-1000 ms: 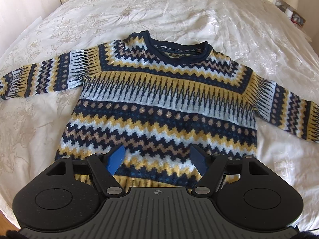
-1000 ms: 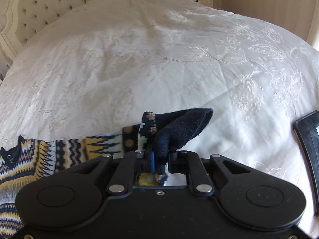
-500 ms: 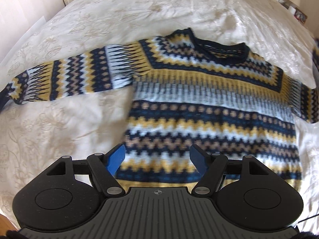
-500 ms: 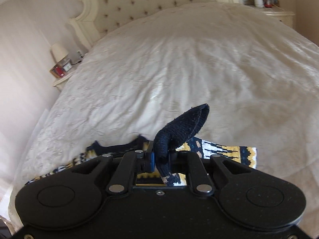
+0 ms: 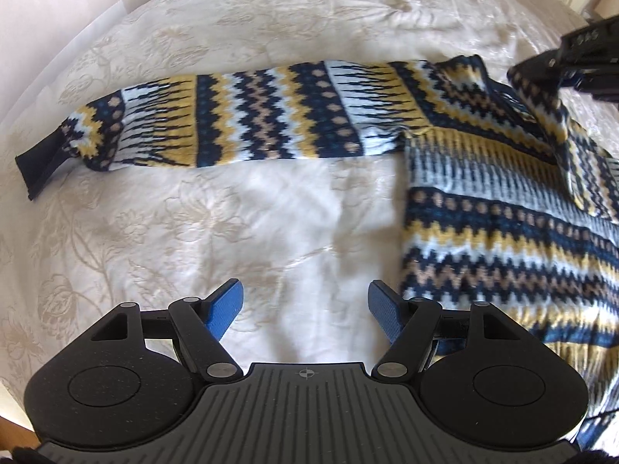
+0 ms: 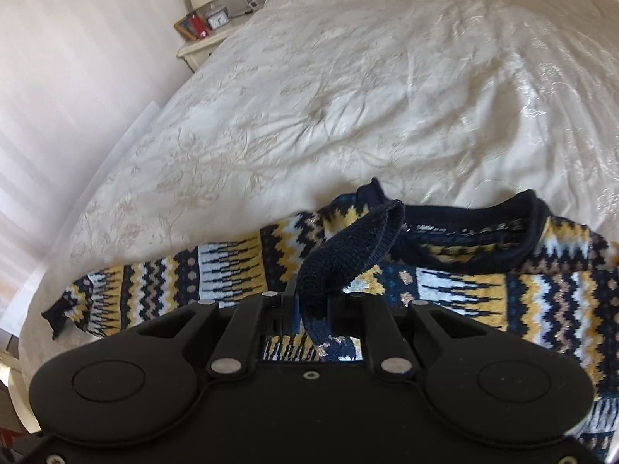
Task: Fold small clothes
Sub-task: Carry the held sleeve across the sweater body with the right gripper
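Observation:
A navy, yellow and white patterned sweater (image 5: 503, 208) lies face up on a white bedspread (image 5: 271, 212). Its left sleeve (image 5: 240, 116) stretches out flat to the left. My left gripper (image 5: 305, 309) is open and empty, low over bare bedspread just left of the sweater's hem. My right gripper (image 6: 313, 305) is shut on the navy cuff (image 6: 348, 251) of the right sleeve and holds it over the chest, below the collar (image 6: 483, 228). The right gripper also shows in the left wrist view (image 5: 588, 58) at the top right, with the sleeve draped under it.
A bedside table (image 6: 201, 44) with a lamp, clock and red frame stands at the bed's far left. The pale wall (image 6: 77, 77) runs along the bed's left side. The bed edge (image 5: 11, 382) is near the left gripper's lower left.
My right gripper carried the sleeve cuff from the right side across onto the sweater's chest. My left gripper shifted left, off the hem and over bare bedspread, still open.

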